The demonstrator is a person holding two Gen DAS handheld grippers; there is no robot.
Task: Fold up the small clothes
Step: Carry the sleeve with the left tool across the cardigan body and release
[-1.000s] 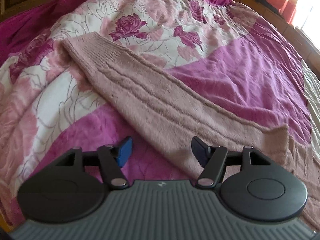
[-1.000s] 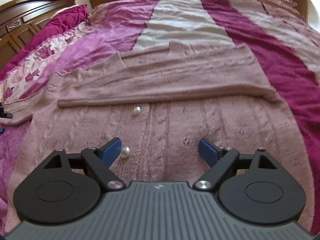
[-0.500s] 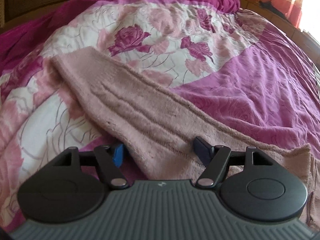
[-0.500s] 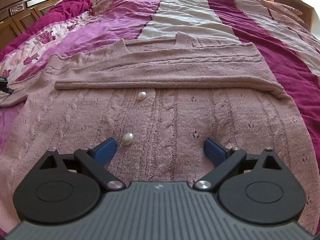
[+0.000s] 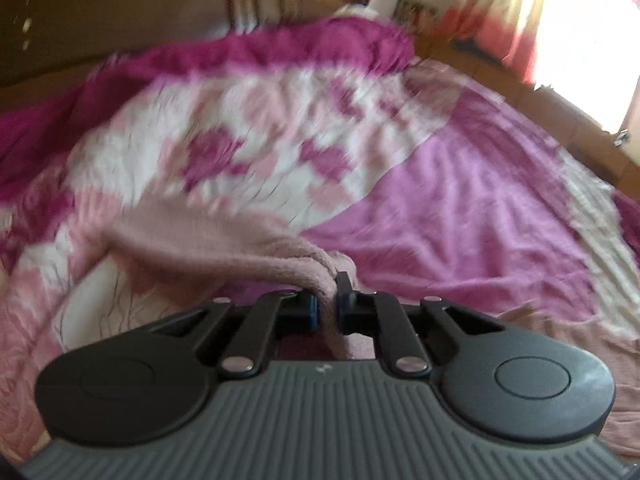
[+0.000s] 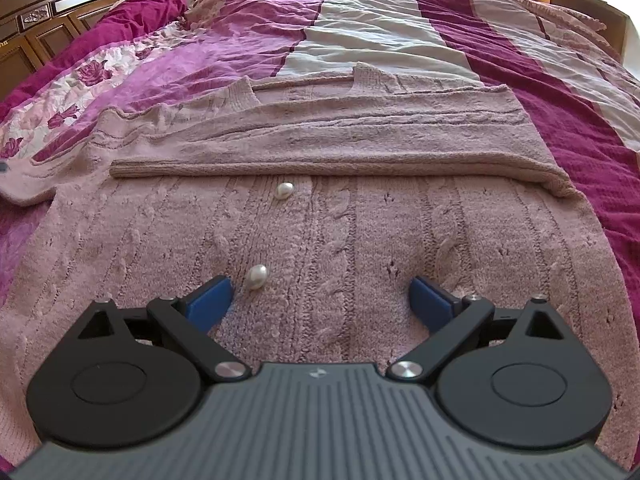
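A dusty pink cable-knit cardigan (image 6: pixel 360 240) with pearl buttons (image 6: pixel 285 190) lies flat on the bed. One sleeve (image 6: pixel 340 156) is folded across its chest. The other sleeve (image 5: pixel 208 236) stretches out to the left over the floral bedspread. My left gripper (image 5: pixel 327 312) is shut on this sleeve, pinching a bunched fold of it and lifting it; the view is blurred by motion. My right gripper (image 6: pixel 322 300) is open and empty, low over the cardigan's lower front, with a pearl button (image 6: pixel 257 277) next to its left finger.
The bedspread has magenta, pink, white and floral stripes (image 6: pixel 380 36). A dark wooden headboard (image 6: pixel 52 28) stands at the left of the right wrist view. A bright window with curtains (image 5: pixel 580 40) is at the right of the left wrist view.
My left gripper slid onto the outstretched sleeve, closed on it and is lifting it. My right gripper stayed open and drifted slightly over the cardigan front.
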